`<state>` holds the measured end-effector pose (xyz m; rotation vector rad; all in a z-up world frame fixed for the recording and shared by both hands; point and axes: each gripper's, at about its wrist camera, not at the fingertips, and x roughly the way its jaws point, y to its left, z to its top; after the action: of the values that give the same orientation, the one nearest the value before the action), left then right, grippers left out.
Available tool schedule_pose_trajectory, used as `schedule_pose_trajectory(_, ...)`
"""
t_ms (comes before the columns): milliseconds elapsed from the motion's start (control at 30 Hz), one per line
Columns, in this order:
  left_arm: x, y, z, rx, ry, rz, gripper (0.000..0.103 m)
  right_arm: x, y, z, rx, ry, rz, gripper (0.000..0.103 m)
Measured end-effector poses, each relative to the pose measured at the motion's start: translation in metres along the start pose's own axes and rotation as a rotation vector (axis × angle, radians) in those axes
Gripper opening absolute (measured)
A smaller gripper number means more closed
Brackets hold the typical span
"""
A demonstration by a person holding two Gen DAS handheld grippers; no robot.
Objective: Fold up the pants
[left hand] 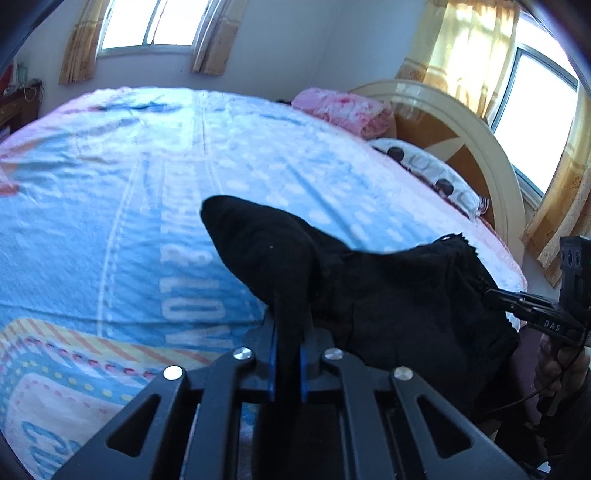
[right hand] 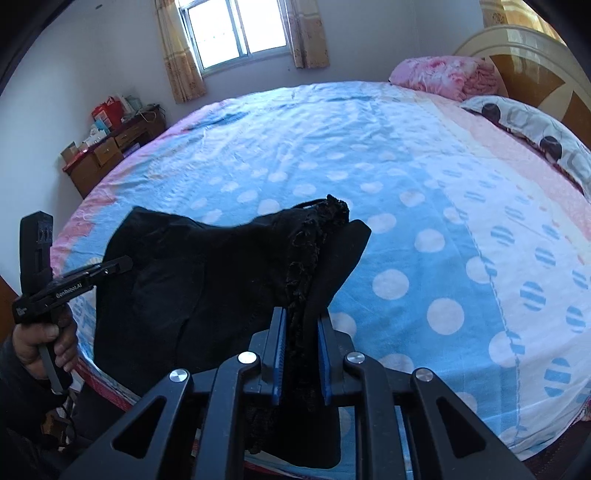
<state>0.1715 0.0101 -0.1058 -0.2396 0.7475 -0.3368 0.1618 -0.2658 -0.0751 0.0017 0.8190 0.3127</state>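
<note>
The left gripper (left hand: 288, 354) has its two blue pads squeezed tight on a thin fold of the black pants (left hand: 369, 288). The cloth sticks up past the pads in a pointy flap. The right gripper (right hand: 301, 354) has its blue pads pinched on a thicker bunch of the same pants (right hand: 207, 273). Here the edge looks fuzzy and frayed, and a smooth flap stands beside it.

The pants hang between the two grippers, held up over the near edge of the bed. In the left wrist view, the right gripper (left hand: 517, 304) shows at the far right, gripping the other end of the cloth. In the right wrist view, the left gripper (right hand: 122, 265) shows at the far left, biting the cloth too, and a hand (right hand: 40, 341) holds its handle.

Under the pants lies a blue bedsheet (right hand: 369, 155) with white dots and pink edges. At the head of the bed sit a folded pink blanket (right hand: 447, 75) and a pillow (right hand: 532, 125) with dark spots, near a rounded headboard (left hand: 461, 122). A wooden desk (right hand: 107, 151) with boxes on it stands by the far wall, under a window (right hand: 240, 29) with yellow curtains (right hand: 181, 66).
</note>
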Motion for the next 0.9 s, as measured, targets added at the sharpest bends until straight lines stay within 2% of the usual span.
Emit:
schedule_pose_trajectory(133,-0.019,0.002,0.009,0.008,-0.035,-0.023,0.008,-0.008,0.020,0.023,-0.080,-0.018,0.009,0.008)
schedule_pose_trajectory(200,-0.027,0.007,0.012,0.018,-0.058,-0.004,0.008,-0.002,0.029,0.035,-0.124,0.002,0.001,0.008)
schedule_pose_trajectory(267,-0.028,0.016,0.015,0.013,-0.046,0.004,0.008,0.013,0.035,0.042,-0.164,0.057,0.026,0.009)
schedule_pose_trajectory(367,-0.020,0.024,0.008,0.010,-0.020,0.003,0.008,0.027,0.024,0.044,-0.089,0.111,0.062,0.012)
schedule_pose_trajectory(433,-0.017,0.025,0.002,0.016,-0.017,0.011,0.008,0.031,0.003,0.041,0.008,0.122,0.069,0.026)
schedule_pose_trajectory(467,-0.015,0.027,0.001,0.005,-0.014,0.003,0.008,0.031,-0.002,0.038,0.038,0.122,0.076,0.042)
schedule_pose_trajectory(500,-0.014,0.028,0.001,-0.002,-0.014,-0.003,0.008,0.030,-0.010,0.036,0.075,0.127,0.095,0.052)
schedule_pose_trajectory(567,-0.011,0.028,0.002,0.006,-0.017,0.004,0.008,0.034,-0.020,0.031,0.131,0.149,0.132,0.053)
schedule_pose_trajectory(633,-0.006,0.028,0.001,0.025,-0.008,0.028,0.012,0.040,-0.028,0.027,0.146,0.169,0.109,0.053)
schedule_pose_trajectory(667,-0.004,0.030,-0.001,0.028,-0.003,0.053,0.022,0.043,-0.031,0.024,0.154,0.173,0.102,0.053)
schedule_pose_trajectory(700,-0.001,0.032,-0.004,0.030,0.004,0.094,0.039,0.048,-0.035,0.022,0.174,0.187,0.117,0.053)
schedule_pose_trajectory(733,0.001,0.033,-0.006,0.031,0.010,0.116,0.048,0.054,-0.040,0.018,0.203,0.202,0.146,0.053)
schedule_pose_trajectory(767,0.004,0.037,-0.010,0.031,0.014,0.137,0.062,0.058,-0.044,0.017,0.218,0.213,0.164,0.053)
schedule_pose_trajectory(800,0.007,0.041,-0.013,0.021,0.019,0.150,0.070,0.063,-0.045,0.014,0.222,0.224,0.174,0.054)
schedule_pose_trajectory(900,0.013,0.047,-0.018,-0.019,0.028,0.096,0.070,0.073,-0.043,0.009,0.222,0.225,0.238,0.062)
